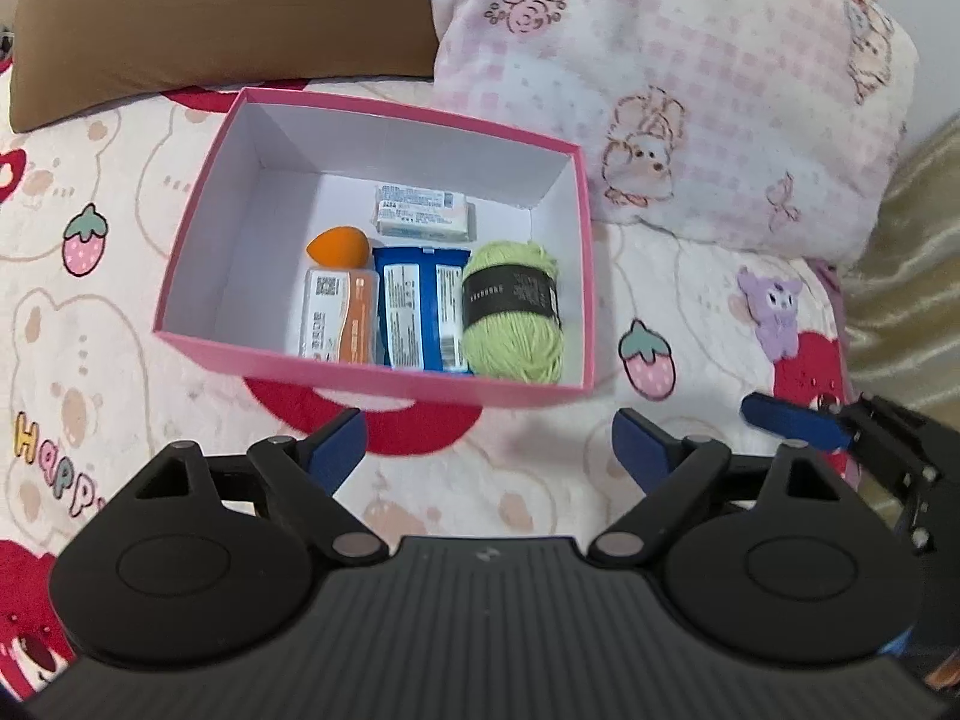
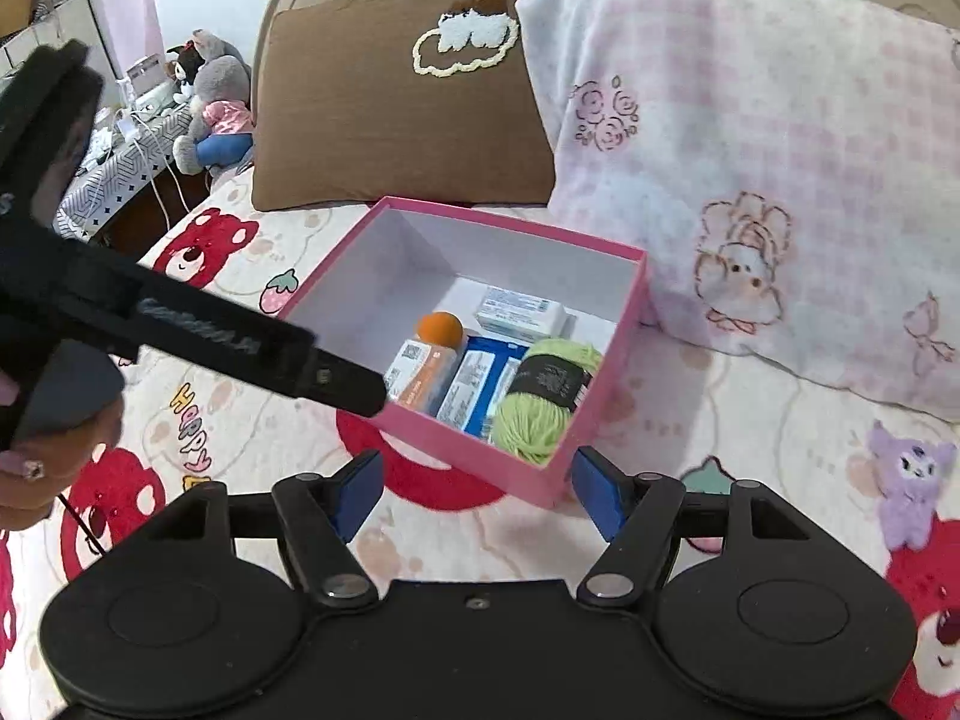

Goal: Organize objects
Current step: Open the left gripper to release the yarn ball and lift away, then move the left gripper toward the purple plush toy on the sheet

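Note:
A pink box (image 1: 372,381) with a white inside stands open on the bed. It holds an orange sponge (image 1: 337,247) on its clear case (image 1: 339,315), a blue packet (image 1: 423,312), a green yarn ball (image 1: 513,312) and a white carton (image 1: 423,210). My left gripper (image 1: 489,426) hangs open and empty just in front of the box's near wall. My right gripper (image 2: 480,459) is open and empty too. The box's (image 2: 456,444) near corner shows between its blue fingers (image 2: 360,489), and no pad presses on it. The yarn ball (image 2: 534,414) lies nearest that corner.
A brown pillow (image 1: 210,18) and a pink checked pillow (image 1: 690,90) lie behind the box on the cartoon-print bedspread (image 1: 90,330). A hand (image 2: 54,450) holds the left gripper's black body (image 2: 210,330) at the left. Soft toys (image 2: 210,108) sit beside the bed.

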`<action>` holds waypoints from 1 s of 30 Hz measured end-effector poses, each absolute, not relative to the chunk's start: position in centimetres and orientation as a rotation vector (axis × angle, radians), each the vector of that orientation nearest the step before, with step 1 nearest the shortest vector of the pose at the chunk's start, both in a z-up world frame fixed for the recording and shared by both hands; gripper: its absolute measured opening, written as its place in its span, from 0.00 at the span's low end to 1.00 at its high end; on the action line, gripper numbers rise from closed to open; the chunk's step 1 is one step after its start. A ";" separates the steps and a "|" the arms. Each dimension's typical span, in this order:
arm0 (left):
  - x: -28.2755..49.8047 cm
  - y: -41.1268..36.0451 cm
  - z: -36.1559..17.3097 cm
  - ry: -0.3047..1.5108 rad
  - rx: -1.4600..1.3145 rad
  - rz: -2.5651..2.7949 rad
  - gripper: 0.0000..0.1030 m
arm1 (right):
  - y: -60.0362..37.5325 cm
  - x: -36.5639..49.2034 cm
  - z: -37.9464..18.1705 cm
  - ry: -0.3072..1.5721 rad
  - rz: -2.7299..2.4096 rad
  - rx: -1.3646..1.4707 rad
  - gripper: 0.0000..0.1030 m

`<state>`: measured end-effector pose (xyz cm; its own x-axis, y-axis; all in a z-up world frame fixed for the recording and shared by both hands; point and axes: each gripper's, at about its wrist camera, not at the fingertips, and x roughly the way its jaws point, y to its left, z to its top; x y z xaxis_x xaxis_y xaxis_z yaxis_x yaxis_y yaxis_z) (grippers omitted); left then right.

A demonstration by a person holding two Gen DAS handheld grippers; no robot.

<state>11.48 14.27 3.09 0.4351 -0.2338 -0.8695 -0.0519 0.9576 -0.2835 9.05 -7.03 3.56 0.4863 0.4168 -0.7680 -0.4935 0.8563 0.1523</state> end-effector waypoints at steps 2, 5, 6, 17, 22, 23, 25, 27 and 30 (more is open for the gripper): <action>10.3 13.9 3.5 1.123 -0.262 -0.124 0.87 | -7.3 8.1 4.0 0.900 0.543 -0.103 0.73; 8.7 13.4 4.1 1.128 -0.242 -0.148 0.87 | -7.8 6.7 4.8 0.891 0.528 -0.120 0.75; 8.1 13.2 4.4 1.128 -0.237 -0.154 0.88 | -8.0 6.3 5.0 0.889 0.523 -0.126 0.75; 3.4 9.6 6.0 1.132 -0.199 -0.253 0.94 | -11.3 2.2 5.5 0.905 0.432 -0.162 0.87; 2.0 7.4 5.0 1.170 -0.188 -0.294 0.96 | -13.5 0.8 5.0 0.929 0.403 -0.171 0.87; 1.9 7.0 4.8 1.175 -0.188 -0.301 0.98 | -13.9 0.6 4.9 0.930 0.397 -0.173 0.87; 1.6 6.2 4.4 1.179 -0.185 -0.311 0.99 | -14.8 0.3 4.7 0.931 0.385 -0.173 0.87; 1.6 5.2 4.0 1.184 -0.166 -0.320 1.00 | -16.0 0.1 4.3 0.929 0.368 -0.168 0.87; 1.9 3.7 3.3 1.196 -0.132 -0.332 1.00 | -17.8 0.0 3.4 0.921 0.343 -0.151 0.87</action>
<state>1.88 3.72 3.27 0.3247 -0.3210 -0.8897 0.1830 0.9442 -0.2739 0.00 -17.78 3.41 0.5551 0.2254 -0.8007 -0.3536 0.9352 0.0181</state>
